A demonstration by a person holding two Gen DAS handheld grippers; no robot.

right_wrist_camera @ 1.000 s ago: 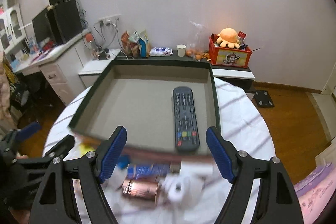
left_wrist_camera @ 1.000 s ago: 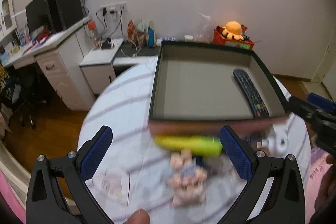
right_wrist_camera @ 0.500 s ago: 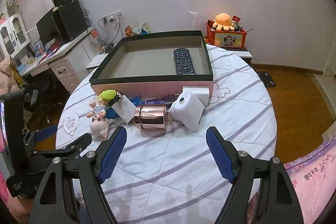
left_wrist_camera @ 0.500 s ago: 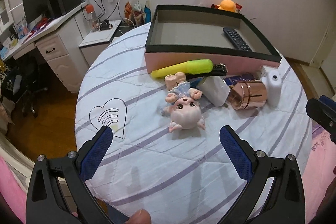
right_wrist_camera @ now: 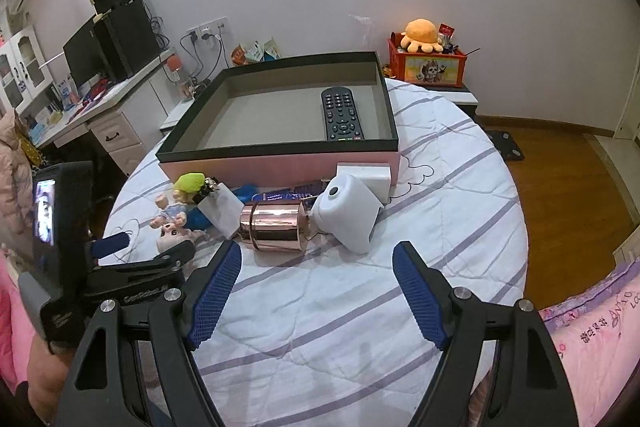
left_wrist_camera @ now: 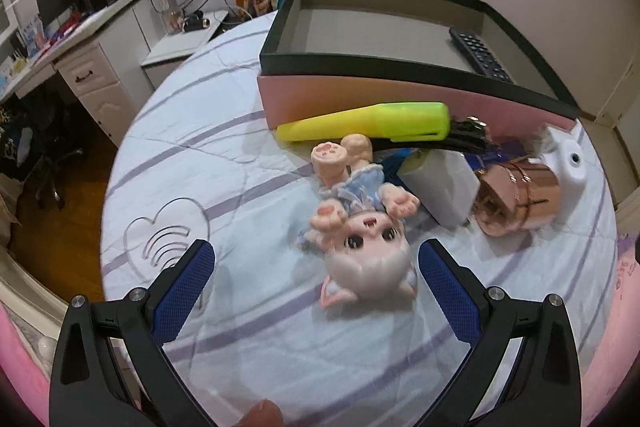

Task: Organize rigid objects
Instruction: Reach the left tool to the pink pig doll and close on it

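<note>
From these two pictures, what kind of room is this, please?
Probably a bedroom or home study: a desk with a monitor, a plush toy on a red box, and a quilt-covered round table.

A lived-in room of a home is shown: a desk (right_wrist_camera: pixel 100 115) with a monitor (right_wrist_camera: pixel 84 57) is set against the wall, snack bags (right_wrist_camera: pixel 256 53) and a plush toy (right_wrist_camera: pixel 424 35) are kept on a low cabinet, and a quilt (right_wrist_camera: pixel 440 187) is spread over the round table.
</note>
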